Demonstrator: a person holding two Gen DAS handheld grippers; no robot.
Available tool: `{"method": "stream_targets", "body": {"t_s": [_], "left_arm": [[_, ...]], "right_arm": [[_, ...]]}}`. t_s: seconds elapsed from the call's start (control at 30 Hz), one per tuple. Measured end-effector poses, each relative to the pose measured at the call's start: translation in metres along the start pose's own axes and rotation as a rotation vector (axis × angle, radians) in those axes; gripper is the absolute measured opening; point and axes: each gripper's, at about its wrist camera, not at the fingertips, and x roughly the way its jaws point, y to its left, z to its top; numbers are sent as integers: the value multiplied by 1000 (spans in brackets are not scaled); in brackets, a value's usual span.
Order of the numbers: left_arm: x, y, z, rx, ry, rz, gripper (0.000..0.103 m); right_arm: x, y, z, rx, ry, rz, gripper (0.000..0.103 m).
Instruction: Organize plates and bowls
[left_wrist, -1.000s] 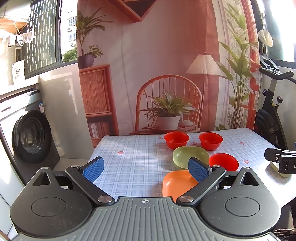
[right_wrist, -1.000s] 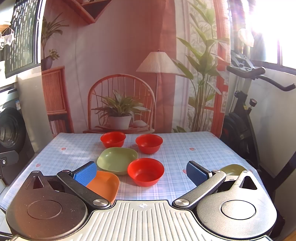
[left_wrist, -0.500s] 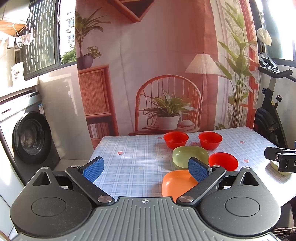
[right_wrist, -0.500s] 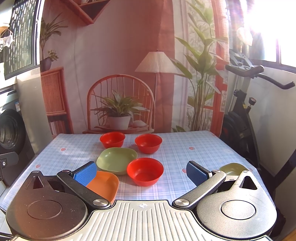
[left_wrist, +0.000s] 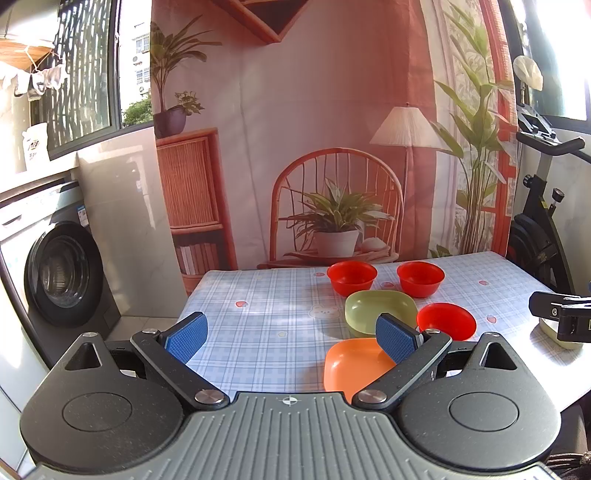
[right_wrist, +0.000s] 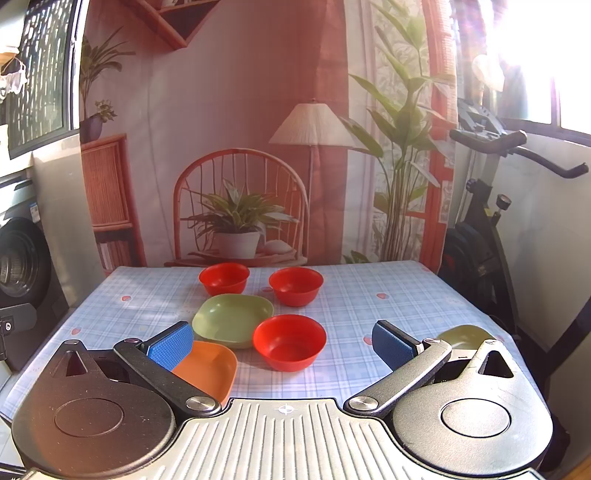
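Red round plastic bowls unstacked ahead of right gripper; left gripper likewise released, empty. Nothing organized yet.

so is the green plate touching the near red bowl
Apart: the right wrist view shows a strip of tablecloth between the green plate and the near red bowl.

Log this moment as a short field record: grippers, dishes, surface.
left gripper: open, holding nothing, above the table's near edge
right gripper: open, holding nothing
red bowls: three, two at the back, one nearer
green square plate: centre, between the bowls
orange square plate: nearest, left of the near red bowl
second green dish: right edge, partly hidden
table: blue checked cloth
stacking: none yet
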Motion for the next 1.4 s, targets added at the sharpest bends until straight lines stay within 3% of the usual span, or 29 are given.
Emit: {"method": "stream_targets", "body": {"t_s": [1.4], "left_arm": [[-2, -1, 1, -9, -8, -4, 99]], "right_arm": [[-1, 0, 4, 0, -8, 6, 103]]}}
